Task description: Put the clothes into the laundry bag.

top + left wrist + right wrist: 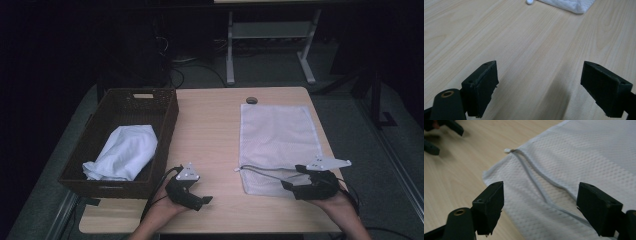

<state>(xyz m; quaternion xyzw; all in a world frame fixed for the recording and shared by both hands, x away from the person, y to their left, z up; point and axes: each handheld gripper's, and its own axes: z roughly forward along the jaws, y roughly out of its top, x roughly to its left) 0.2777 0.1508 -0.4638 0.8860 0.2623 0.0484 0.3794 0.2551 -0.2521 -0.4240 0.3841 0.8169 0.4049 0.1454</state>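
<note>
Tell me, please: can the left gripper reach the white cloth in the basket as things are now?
Probably yes. The left gripper is open beside the basket, whose top is open, and the white cloth lies uncovered inside. It must rise over the near wall first.

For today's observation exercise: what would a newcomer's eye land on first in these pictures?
Probably the white mesh laundry bag lying flat on the table's right half, its zipper partly open. Next, the dark woven basket at the left, holding a crumpled white cloth. Near the front edge, two open grippers, left and right.
</note>
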